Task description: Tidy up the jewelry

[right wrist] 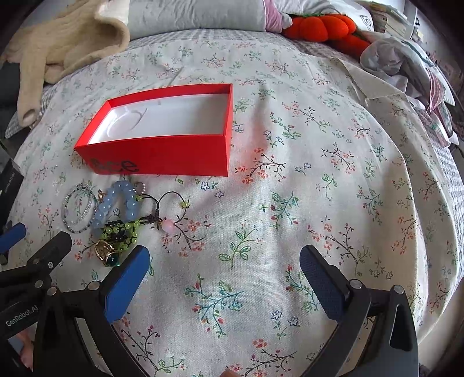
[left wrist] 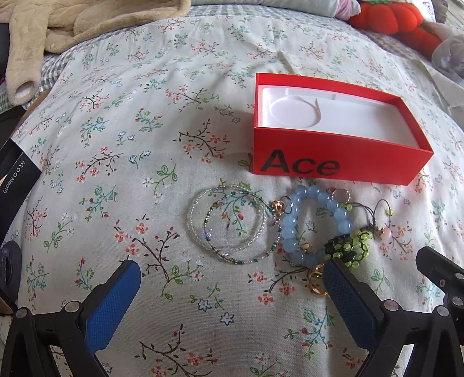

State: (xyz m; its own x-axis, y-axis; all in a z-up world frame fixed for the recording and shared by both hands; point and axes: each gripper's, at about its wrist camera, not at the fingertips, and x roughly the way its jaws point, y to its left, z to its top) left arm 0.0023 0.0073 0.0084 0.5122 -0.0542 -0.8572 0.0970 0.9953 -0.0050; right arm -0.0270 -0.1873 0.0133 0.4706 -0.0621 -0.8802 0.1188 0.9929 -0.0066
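Observation:
An open red box point(left wrist: 333, 165) marked "Ace" with a white insert lies on the floral cloth; it also shows in the right wrist view point(right wrist: 162, 156). In front of it lie clear and green seed-bead bracelets point(left wrist: 229, 223), a blue bead bracelet point(left wrist: 307, 220), a green bead cord bracelet point(left wrist: 352, 245) with a pink bead point(right wrist: 167, 225), and a gold ring with a green stone point(right wrist: 105, 252). My left gripper point(left wrist: 229, 275) is open just before the bracelets. My right gripper point(right wrist: 224, 266) is open, right of the jewelry.
A beige fleece garment point(left wrist: 72, 23) lies at the back left. A red plush toy point(right wrist: 327, 26) and crumpled clothes point(right wrist: 406, 63) lie at the back right. A black phone box point(left wrist: 14, 171) sits at the left edge.

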